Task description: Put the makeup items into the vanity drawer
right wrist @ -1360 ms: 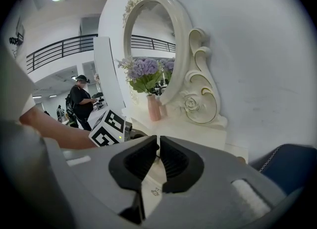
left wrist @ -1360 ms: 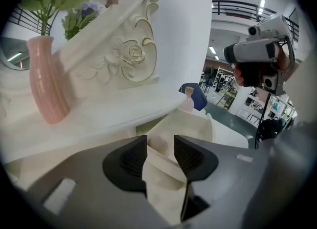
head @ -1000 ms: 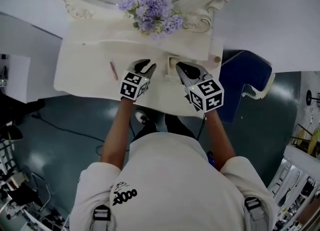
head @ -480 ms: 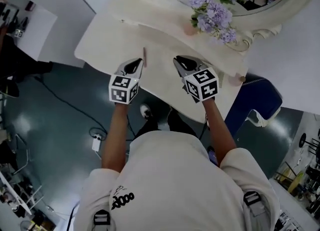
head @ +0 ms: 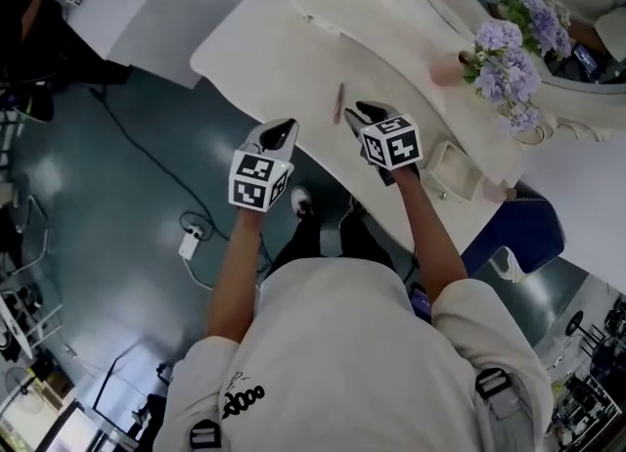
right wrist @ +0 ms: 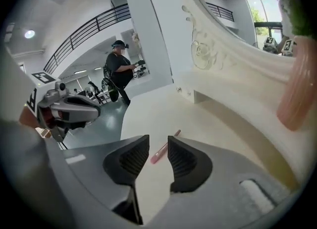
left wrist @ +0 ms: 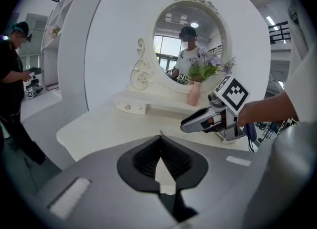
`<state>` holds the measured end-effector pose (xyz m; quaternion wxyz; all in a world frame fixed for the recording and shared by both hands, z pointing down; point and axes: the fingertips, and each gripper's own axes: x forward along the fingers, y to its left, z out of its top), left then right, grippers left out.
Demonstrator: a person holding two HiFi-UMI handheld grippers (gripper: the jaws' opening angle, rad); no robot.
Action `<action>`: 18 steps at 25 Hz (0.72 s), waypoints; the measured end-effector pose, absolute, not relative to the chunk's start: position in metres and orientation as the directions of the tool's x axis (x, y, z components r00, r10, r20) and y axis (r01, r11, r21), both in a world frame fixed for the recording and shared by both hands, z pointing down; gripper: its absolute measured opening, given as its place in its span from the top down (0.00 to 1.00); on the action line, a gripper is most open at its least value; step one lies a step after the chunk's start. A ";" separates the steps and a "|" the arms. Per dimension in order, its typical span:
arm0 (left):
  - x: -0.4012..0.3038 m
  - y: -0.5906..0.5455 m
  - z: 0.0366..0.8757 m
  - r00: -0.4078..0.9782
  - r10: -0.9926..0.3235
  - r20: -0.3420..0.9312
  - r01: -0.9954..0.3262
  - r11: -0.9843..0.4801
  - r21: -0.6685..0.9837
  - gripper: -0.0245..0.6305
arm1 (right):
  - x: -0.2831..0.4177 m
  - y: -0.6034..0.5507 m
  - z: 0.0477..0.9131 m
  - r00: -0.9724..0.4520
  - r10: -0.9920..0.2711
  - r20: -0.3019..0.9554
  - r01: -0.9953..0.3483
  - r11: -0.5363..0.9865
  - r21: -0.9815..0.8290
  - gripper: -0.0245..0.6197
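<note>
One pink pencil (right wrist: 162,148) | just beyond right tool (right wrist: 158,137) | jaws just opening, empty

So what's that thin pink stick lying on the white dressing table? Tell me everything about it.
It is a slim pink stick, pencil-like, perhaps a lip or eye liner, smooth like plastic, darker at its far tip. It lies flat on the cream vanity top, close to its front edge, with nothing else touching it. The right gripper points at it; its jaws, just opening, stand apart, and the stick shows beyond the gap, not gripped.
</note>
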<state>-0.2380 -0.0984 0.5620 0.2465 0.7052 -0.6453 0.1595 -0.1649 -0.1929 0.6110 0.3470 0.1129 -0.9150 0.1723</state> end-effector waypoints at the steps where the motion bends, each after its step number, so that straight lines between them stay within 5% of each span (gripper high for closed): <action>1: -0.241 -0.096 0.565 0.113 -0.828 0.549 -0.989 -0.038 0.145 0.94 | -0.171 -0.193 0.620 -0.727 -0.081 0.682 -0.332 0.911 -0.246 0.77; 11: -0.265 -0.089 0.578 0.101 -0.809 0.578 -0.988 -0.012 0.156 0.94 | -0.198 -0.209 0.686 -0.623 -0.128 0.772 -0.447 0.868 -0.217 0.67; 18: -0.265 -0.086 0.581 0.116 -0.807 0.579 -0.986 -0.025 0.164 0.94 | -0.189 -0.221 0.690 -0.559 -0.197 0.806 -0.484 0.866 -0.124 0.89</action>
